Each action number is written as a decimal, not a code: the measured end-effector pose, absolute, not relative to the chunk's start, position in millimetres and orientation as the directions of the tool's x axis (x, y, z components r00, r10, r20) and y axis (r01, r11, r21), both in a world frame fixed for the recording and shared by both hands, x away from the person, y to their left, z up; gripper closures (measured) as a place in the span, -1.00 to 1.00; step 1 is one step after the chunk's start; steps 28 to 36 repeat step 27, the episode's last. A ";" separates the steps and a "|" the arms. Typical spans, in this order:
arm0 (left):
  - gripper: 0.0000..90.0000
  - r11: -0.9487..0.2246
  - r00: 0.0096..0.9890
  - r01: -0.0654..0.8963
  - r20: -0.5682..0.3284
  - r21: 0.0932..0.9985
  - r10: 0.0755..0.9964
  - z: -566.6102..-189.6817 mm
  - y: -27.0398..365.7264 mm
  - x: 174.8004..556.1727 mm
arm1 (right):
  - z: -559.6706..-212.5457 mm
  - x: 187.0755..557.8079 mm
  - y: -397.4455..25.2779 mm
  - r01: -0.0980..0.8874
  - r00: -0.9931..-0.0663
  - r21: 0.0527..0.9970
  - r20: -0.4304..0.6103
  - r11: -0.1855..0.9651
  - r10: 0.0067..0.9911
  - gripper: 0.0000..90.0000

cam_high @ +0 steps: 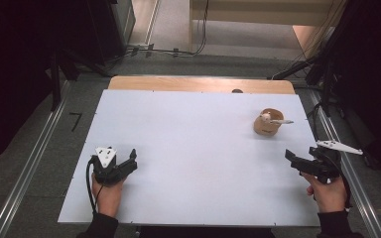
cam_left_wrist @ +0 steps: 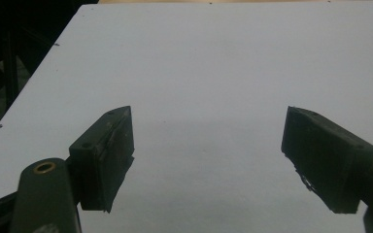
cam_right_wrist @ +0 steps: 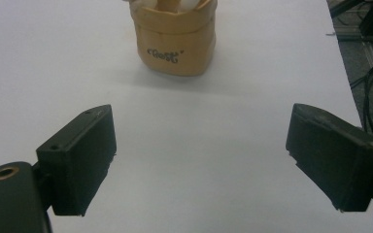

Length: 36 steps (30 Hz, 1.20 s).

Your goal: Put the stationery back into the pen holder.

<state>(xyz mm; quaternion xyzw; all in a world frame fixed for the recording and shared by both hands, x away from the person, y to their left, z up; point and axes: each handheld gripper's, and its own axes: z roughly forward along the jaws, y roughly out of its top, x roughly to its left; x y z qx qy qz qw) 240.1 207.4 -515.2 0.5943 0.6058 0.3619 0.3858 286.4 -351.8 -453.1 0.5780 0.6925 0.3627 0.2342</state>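
The tan pouch (cam_right_wrist: 176, 41) loses its top to the right gripper view's upper edge, its dark printed lettering blurred, and its whitish contents (cam_high: 266, 117) too small to identify.

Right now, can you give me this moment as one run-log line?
left gripper: open, empty, low over white table | right gripper: open, empty, facing tan pouch | pouch: upright, untouched, white item inside
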 end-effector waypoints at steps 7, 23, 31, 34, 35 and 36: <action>-0.56 0.035 0.002 0.440 -0.040 0.897 0.999 -515.1 207.5 240.1 | -459.1 280.1 -354.1 0.640 -0.221 0.765 0.097 0.069 0.971 -0.78; -0.56 0.035 0.005 0.440 -0.041 0.897 0.999 -515.1 207.2 240.0 | -468.9 270.3 -359.7 0.651 -0.224 0.753 0.078 0.090 0.971 -0.78; -0.55 0.034 0.005 0.441 -0.041 0.897 0.999 -515.1 207.1 240.0 | -469.1 269.1 -362.5 0.653 -0.221 0.753 0.088 0.081 0.971 -0.78; -0.55 0.034 0.005 0.441 -0.041 0.897 0.999 -515.1 207.1 240.0 | -469.1 269.1 -362.5 0.653 -0.221 0.753 0.088 0.081 0.971 -0.78; -0.55 0.034 0.005 0.441 -0.041 0.897 0.999 -515.1 207.1 240.0 | -469.1 269.1 -362.5 0.653 -0.221 0.753 0.088 0.081 0.971 -0.78; -0.55 0.034 0.005 0.441 -0.041 0.897 0.999 -515.1 207.1 240.0 | -469.1 269.1 -362.5 0.653 -0.221 0.753 0.088 0.081 0.971 -0.78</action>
